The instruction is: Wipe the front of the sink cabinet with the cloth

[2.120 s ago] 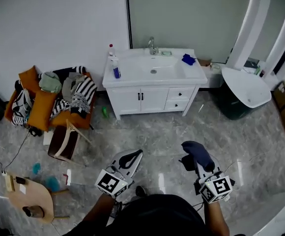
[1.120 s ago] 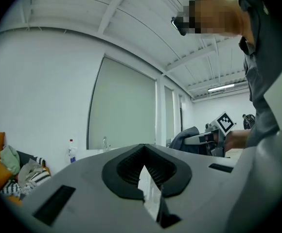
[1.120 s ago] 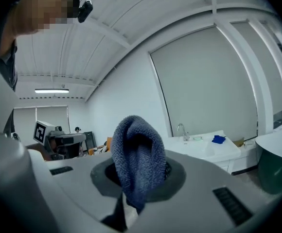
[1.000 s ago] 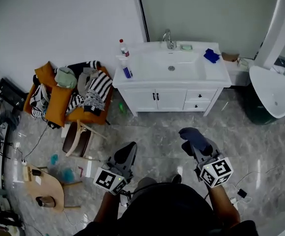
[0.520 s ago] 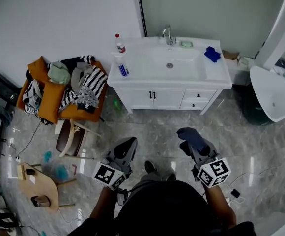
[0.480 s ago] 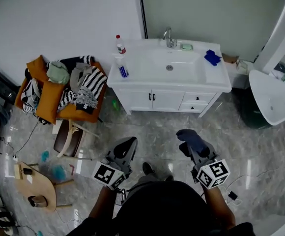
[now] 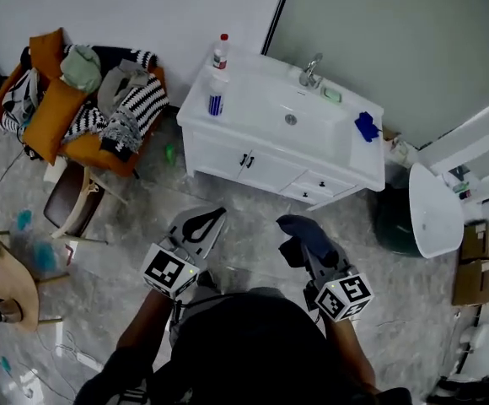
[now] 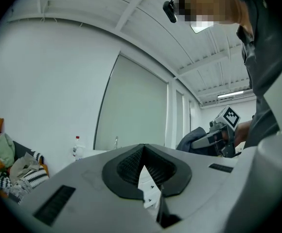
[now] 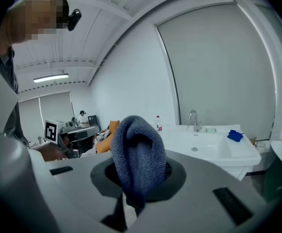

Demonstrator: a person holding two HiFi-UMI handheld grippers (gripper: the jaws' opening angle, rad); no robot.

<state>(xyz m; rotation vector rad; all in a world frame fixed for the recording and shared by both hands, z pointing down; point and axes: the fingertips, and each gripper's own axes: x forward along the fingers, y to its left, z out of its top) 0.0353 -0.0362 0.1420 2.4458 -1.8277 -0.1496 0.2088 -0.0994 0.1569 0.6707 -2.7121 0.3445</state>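
The white sink cabinet stands against the wall ahead, with its doors and drawers facing me. It also shows in the right gripper view as the sink cabinet. My right gripper is shut on a dark blue cloth, which bulges out over the jaw tips. In its own view the cloth hides the right gripper at the tips. My left gripper is shut with nothing in it and is held level beside the right one. The left gripper is well short of the cabinet.
On the countertop stand a red-capped bottle and a spray bottle, and a small blue cloth lies there. An orange chair piled with clothes is at the left, with a wooden stool nearer. A white-lidded bin and cardboard boxes are at the right.
The head view has swung, so the cabinet now lies slanted and somewhat nearer. Both grippers keep their pose, and the right one still holds the cloth.
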